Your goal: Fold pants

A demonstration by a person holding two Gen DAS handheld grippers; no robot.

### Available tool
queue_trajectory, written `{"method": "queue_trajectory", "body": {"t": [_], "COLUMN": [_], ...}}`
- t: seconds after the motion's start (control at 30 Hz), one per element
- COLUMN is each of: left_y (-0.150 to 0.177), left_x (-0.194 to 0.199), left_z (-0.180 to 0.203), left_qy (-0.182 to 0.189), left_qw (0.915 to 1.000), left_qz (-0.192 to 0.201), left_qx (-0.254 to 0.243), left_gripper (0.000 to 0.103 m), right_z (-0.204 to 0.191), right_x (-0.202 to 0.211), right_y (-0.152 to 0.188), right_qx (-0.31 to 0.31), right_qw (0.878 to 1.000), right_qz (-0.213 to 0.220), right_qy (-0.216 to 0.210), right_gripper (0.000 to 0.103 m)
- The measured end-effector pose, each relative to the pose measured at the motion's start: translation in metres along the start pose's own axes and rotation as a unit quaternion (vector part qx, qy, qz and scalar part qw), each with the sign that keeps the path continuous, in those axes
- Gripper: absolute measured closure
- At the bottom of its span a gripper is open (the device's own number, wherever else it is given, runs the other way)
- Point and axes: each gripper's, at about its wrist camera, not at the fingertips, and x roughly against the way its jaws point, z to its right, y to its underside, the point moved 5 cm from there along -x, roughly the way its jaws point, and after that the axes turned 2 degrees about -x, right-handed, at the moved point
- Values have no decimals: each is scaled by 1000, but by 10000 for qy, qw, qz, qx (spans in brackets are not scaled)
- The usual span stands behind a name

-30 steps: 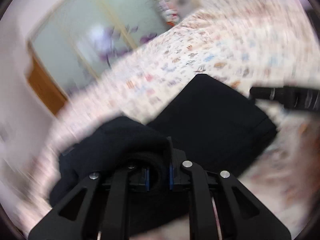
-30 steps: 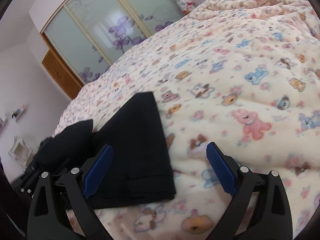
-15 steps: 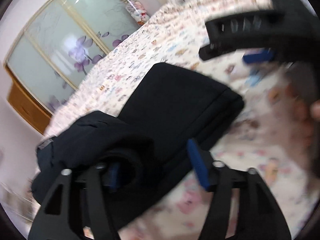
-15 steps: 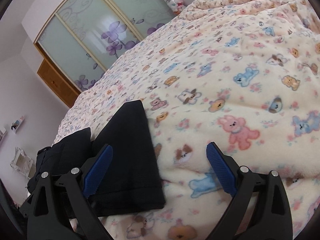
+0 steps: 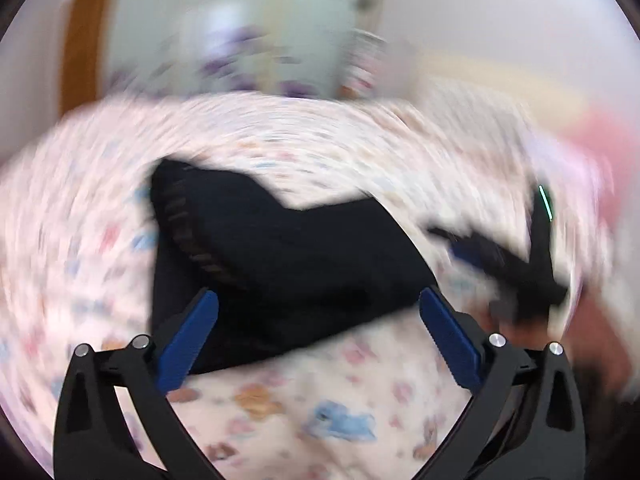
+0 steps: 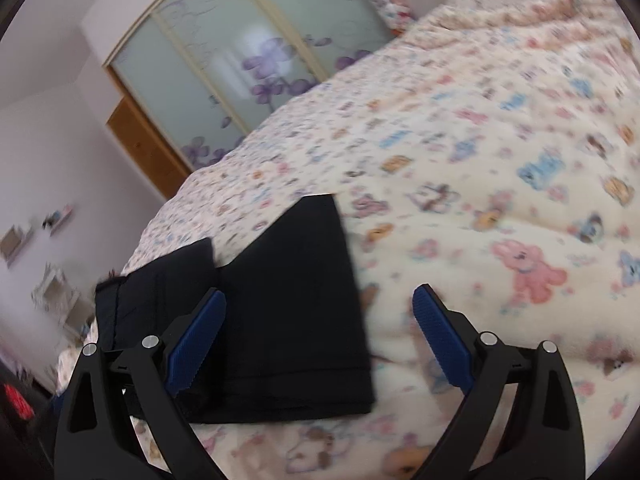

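Left wrist view, heavily blurred: the black pants (image 5: 280, 264) lie folded on the teddy-print blanket (image 5: 320, 420), their long axis running from the upper left down toward the right. The left gripper (image 5: 316, 320) points down at them, jaws opening wide, blue pads clear of the cloth. The right gripper (image 5: 516, 268) shows as a dark smear at right.

Right wrist view: the pants (image 6: 296, 304) run lengthwise away from the camera, hem nearest, on the blanket (image 6: 500, 160). The right gripper (image 6: 318, 328) hovers above the hem with its fingers spread, gripping nothing.
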Motion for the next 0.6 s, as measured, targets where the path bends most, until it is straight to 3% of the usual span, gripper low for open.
{"method": "queue_trajectory", "body": {"t": [0.03, 0.13, 0.23, 0.3, 0.4, 0.5, 0.6], "left_y": [-5, -10, -12, -10, -4, -2, -6], "left_x": [-2, -14, -30, -49, -66, -71, -75], "left_z": [-24, -57, -69, -76, -88, -95, -99], "left_qy": [80, 520, 972, 1167, 1102, 1155, 1065], "left_qw": [9981, 9864, 9724, 9583, 9489, 9400, 9366], "left_qz": [-28, -206, -415, -716, -943, -928, -1009], "left_qx": [603, 1546, 2079, 2507, 2802, 3075, 3183], "left_gripper": [3, 3, 4, 4, 4, 4, 6], "right_z": [-4, -11, -15, -16, -16, -20, -23], "right_x": [0, -3, -6, -7, -8, -8, -7], "right_y": [1, 5, 8, 9, 10, 11, 12], "right_qx": [75, 260, 378, 387, 377, 427, 482], "right_qw": [10000, 9996, 9992, 9991, 9990, 9987, 9984], "right_qz": [-15, -72, -111, -148, -194, -209, -224], "right_qy": [-30, -74, -57, -72, -117, -165, -217], "right_gripper": [6, 6, 6, 6, 6, 6, 6]}}
